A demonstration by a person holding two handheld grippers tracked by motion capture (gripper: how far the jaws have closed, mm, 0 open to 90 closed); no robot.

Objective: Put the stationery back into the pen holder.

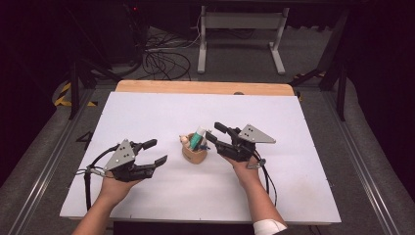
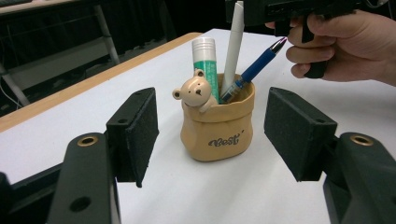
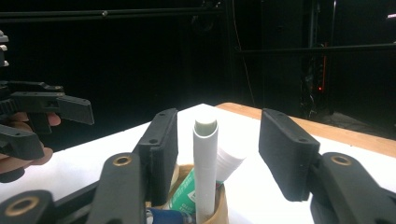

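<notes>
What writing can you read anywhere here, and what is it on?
"Best": dark script on the front of the tan bear pot, seen in the left gripper view.
Glue stick: its green label carries print, too small and too turned away to read.
White pen, blue pen: no readable marks.
Grippers and table: no writing to be seen.
</notes>
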